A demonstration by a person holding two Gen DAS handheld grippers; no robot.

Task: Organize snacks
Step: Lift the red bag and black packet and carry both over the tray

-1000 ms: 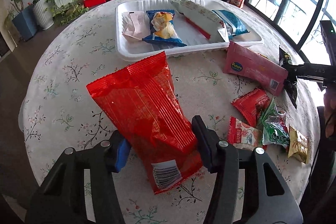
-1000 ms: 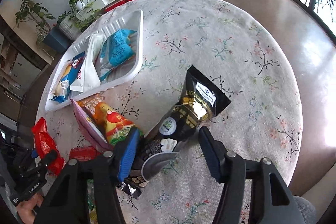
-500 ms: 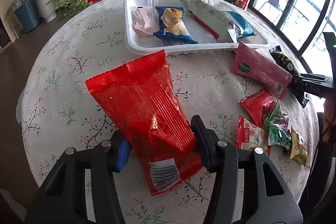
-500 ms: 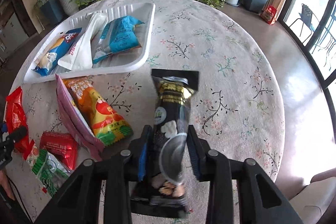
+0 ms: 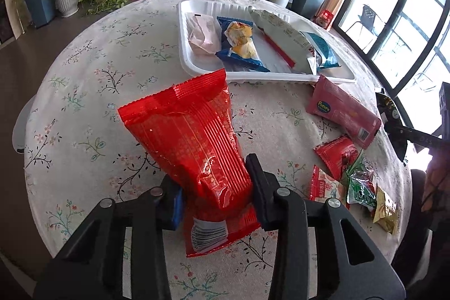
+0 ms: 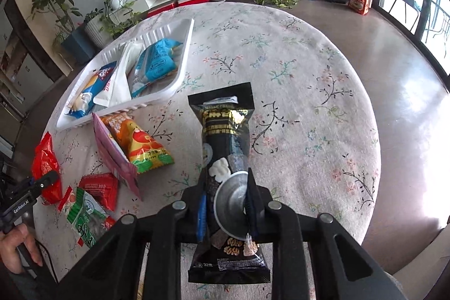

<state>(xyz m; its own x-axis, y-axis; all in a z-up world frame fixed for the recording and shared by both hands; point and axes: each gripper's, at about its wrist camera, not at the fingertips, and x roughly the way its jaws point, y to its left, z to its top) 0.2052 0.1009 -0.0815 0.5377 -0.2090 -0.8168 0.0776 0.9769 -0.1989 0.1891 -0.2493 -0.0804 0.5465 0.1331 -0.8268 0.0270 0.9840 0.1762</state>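
Note:
A large red snack bag point(image 5: 185, 131) is pinched near its barcode end by my left gripper point(image 5: 216, 187), whose jaws are closing; the bag crumples between the pads. My right gripper point(image 6: 225, 187) is closing on a black nut pack point(image 6: 225, 125), squeezed at its lower half and pointing away from me. The white tray point(image 5: 334, 78) at the table's far side holds a pink pack, a blue chip pack, a white pack and a light-blue pack. In the right wrist view the tray point(image 6: 185, 47) lies at the upper left, and the left gripper point(image 6: 42, 182) shows at the left edge.
Loose snacks lie on the floral tablecloth: a pink pack point(image 5: 343, 111), a small red pack point(image 5: 336, 153), a green pack point(image 5: 361, 187), a gold pack point(image 5: 385, 212) and an orange pack point(image 6: 137, 142). A hand point(image 6: 14, 246) holds the left gripper's handle. Plants and a low shelf stand beyond.
The right jaws went from wide apart to clamped on the black pack, which now points straight ahead. The left jaws narrowed onto the red bag, creasing it.

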